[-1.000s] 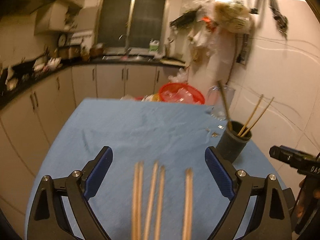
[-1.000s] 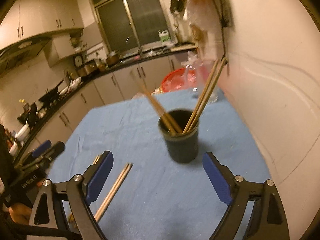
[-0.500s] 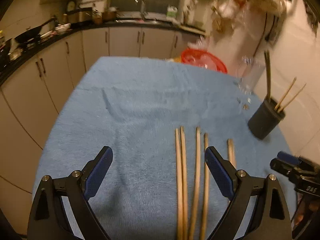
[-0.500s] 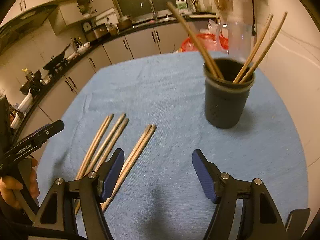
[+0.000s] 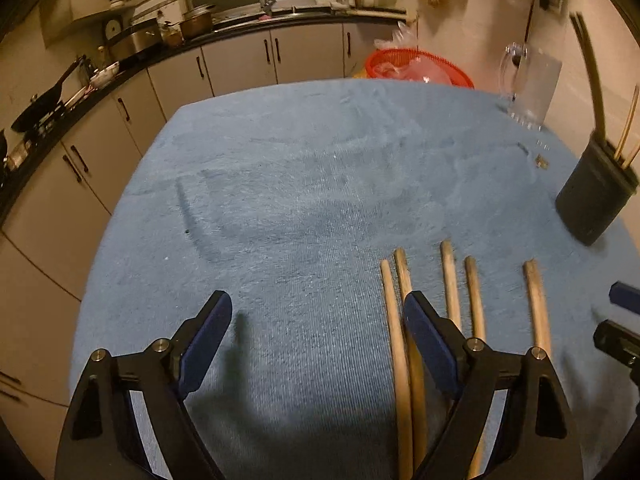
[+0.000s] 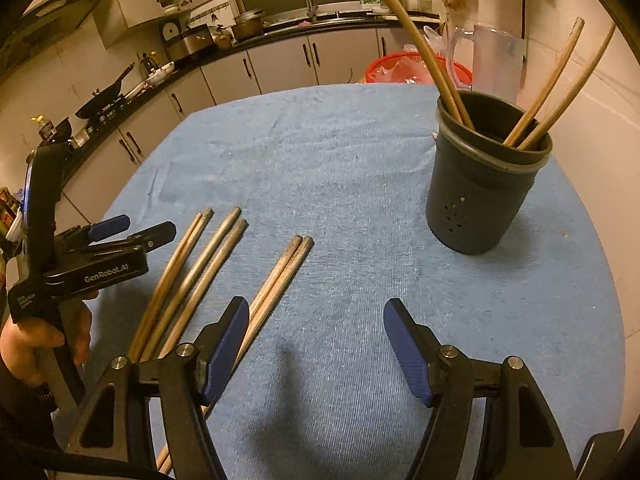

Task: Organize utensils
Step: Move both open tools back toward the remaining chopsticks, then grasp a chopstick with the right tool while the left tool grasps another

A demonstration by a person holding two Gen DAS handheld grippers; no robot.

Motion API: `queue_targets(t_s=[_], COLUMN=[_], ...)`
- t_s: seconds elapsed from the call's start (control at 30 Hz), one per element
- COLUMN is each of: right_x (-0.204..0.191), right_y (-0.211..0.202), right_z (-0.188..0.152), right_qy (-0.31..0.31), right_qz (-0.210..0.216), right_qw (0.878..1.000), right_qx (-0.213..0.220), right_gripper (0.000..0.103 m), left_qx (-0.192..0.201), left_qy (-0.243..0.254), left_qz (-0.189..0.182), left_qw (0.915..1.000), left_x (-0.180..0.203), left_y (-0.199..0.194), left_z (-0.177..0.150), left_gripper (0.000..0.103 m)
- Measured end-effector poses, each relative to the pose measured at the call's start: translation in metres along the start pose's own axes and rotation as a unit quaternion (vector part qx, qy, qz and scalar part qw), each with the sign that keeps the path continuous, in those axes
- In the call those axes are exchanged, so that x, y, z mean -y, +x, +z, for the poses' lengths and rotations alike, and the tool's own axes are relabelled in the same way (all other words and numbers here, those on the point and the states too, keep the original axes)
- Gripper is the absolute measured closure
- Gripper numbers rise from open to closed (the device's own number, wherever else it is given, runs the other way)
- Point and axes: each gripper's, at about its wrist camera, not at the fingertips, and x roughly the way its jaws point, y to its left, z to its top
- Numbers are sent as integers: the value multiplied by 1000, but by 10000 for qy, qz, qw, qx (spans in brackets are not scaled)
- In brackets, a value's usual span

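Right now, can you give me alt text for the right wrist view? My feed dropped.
The open right gripper hovers over a blue cloth, holding nothing. Six loose chopsticks lie to its left; a dark holder with chopsticks stands upright ahead on the right. The left gripper shows at the left edge.

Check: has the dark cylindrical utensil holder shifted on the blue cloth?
Cannot tell: the dark cylindrical utensil holder stands near the clear plastic jug as before; the cameras moved.

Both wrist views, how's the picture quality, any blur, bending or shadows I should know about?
Left wrist view: dim yellowish light, strong fisheye bending at the counter, slight blur on the holder and chopsticks, dark shadow on the blue cloth near the left gripper. Right wrist view: sharper, holder crisp, right gripper shadow below.
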Motion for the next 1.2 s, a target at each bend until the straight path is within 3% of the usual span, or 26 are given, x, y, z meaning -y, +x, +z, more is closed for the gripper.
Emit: queue_targets(t_s=[0.13,0.3,0.4,0.57,0.67,0.77,1.0,1.13,1.2], right_x=[1,3,5,3,-5,-15,-32,-14,-5], right_y=[9,22,31,45,51,54,62,59,59], right_z=[3,6,10,18,21,23,36,35,30], right_qy=[17,109,227,437,340,183,-295,5,-64], right_qz=[-42,-122,-127,54,9,-211,-802,-498,-553], right_qw=[10000,9997,9993,9984,9988,9990,9955,9974,9971], right_qx=[-58,-165,-250,-362,-359,-346,-412,-522,-520], right_gripper=[31,44,58,65,67,72,74,74,85], left_qx=[-165,-141,-155,-194,-213,-214,-247,-190,-192], left_qy=[85,43,35,129,145,131,66,77,72], left_qz=[50,-51,-209,-359,-399,-416,-374,-397,-379], left_qw=[9998,9999,9997,9991,9989,9988,9990,9990,9991], left_x=[3,-1,-3,-5,-10,-14,-11,-11,-11], left_y=[13,15,14,9,6,5,7,6,7], left_z=[0,0,-1,-3,-5,-6,-3,-7,-7], left_gripper=[23,24,33,49,51,51,51,51,51])
